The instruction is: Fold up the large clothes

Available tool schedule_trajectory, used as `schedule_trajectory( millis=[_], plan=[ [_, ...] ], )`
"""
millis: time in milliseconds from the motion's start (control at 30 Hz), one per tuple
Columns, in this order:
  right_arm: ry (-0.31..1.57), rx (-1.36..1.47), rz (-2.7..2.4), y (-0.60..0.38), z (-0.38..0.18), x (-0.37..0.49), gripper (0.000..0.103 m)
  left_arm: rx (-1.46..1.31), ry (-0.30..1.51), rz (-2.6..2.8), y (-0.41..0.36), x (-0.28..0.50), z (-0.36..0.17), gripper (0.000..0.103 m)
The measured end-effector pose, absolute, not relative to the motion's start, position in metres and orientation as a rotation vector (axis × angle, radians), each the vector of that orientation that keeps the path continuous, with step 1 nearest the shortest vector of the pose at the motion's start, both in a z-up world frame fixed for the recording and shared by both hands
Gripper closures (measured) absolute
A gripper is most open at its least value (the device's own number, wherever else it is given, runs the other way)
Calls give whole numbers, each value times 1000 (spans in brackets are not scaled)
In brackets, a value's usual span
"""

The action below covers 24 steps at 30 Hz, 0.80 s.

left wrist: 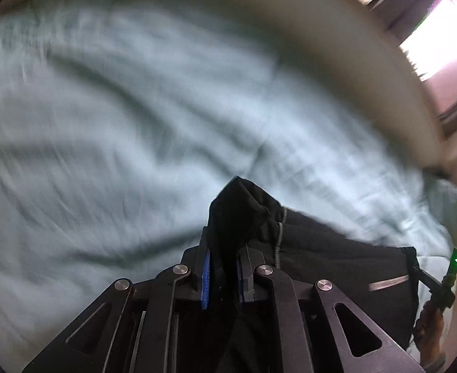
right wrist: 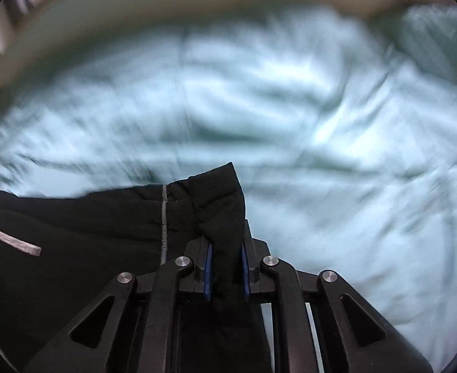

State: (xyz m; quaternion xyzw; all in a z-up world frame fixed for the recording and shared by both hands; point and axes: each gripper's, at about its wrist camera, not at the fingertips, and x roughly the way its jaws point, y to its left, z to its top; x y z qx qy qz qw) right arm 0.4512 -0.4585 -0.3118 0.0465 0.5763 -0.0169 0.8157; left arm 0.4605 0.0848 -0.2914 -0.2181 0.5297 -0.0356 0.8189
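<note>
Pinching a black garment (left wrist: pixel 337 248) at six o'clock, the left gripper (left wrist: pixel 223 267) and right gripper (right wrist: pixel 227 267) hold its corners above a pale green bedsheet (left wrist: pixel 104 140).

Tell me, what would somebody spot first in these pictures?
The black garment stands out most, dark against the pale blue-green bedsheet spread under it. The left tongs pinch one bunched corner of it at the bottom of their view, and the right tongs pinch another. A grey stripe shows on the cloth at the left of the right view.
</note>
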Motion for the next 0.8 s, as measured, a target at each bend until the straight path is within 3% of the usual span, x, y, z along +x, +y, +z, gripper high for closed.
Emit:
schedule_trajectory(
  millis=[133,267,333,367,400,600,800],
  plan=[
    [1239,124,-42,-461,-322,452,85,-523,1169,-83,88,463,-322,81],
    [1251,227,-2,-480,-303,442,68,-645,1208,-163,112,464,-320,78],
    [1211,285,29,-490,-280,424,66,-766,1184,-180,135,452,-310,69],
    [1183,288,45,-491,-264,410,60,-800,1161,-175,145,445,-302,55],
    [1164,278,61,-490,-252,397,52,-821,1130,-170,155,436,-292,50],
    [1163,233,240,-429,-217,308,49,-710,1024,-199,145,365,-234,49],
    [1238,6,164,-346,-268,279,49,-349,1102,-274,12,286,-239,49]
  ],
)
